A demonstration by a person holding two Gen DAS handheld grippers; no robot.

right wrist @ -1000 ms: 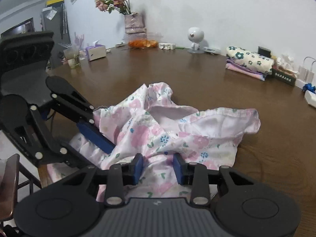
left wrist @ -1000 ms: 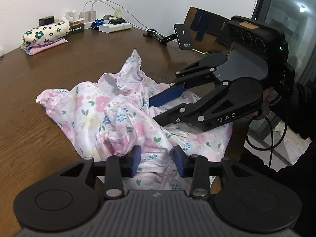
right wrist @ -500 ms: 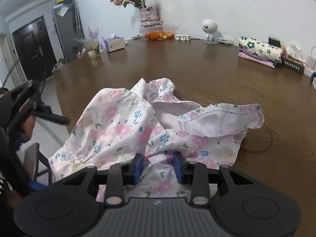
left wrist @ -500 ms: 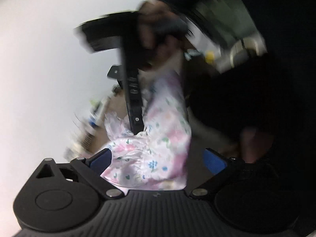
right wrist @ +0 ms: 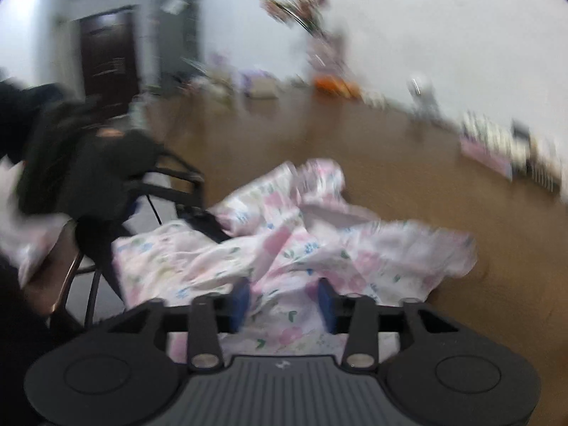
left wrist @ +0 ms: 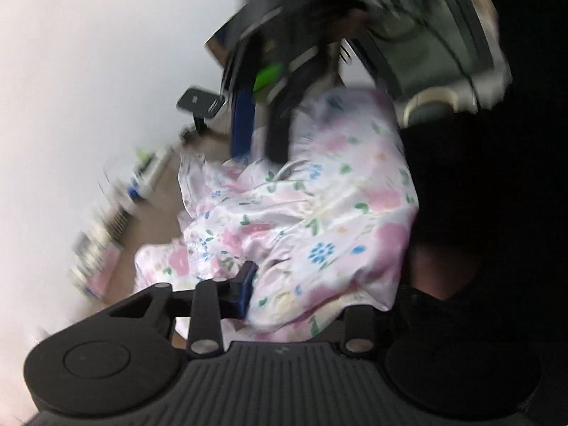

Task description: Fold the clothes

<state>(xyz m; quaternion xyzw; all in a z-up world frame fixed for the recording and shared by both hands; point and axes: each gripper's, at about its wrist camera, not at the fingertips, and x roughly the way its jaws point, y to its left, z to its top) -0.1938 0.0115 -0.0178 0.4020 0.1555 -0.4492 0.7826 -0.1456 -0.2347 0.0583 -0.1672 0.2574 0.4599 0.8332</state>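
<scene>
A pink floral garment [right wrist: 319,241] lies crumpled on the brown wooden table [right wrist: 390,149], its near part hanging over the table edge. My right gripper [right wrist: 283,300] has its jaws opening. The cloth lies loose between its blue pads and they do not press it. My left gripper [left wrist: 280,291] is rolled to one side and closing on a bunched fold of the garment [left wrist: 319,227]. Its left pad presses the cloth and its right pad is buried under fabric. In the left wrist view the right gripper [left wrist: 258,156] is a blur above the cloth.
A person's dark sleeve [right wrist: 88,163] and a chair [right wrist: 81,266] are at the left by the table edge. Folded clothes [right wrist: 486,149], a flower vase [right wrist: 319,46] and small items line the far wall. A phone stand [left wrist: 198,101] rises behind the garment.
The left gripper rolled over, spread wide, then closed onto a fold of the garment. The right jaws widened off the cloth that they pinched. Both views are now blurred by motion.
</scene>
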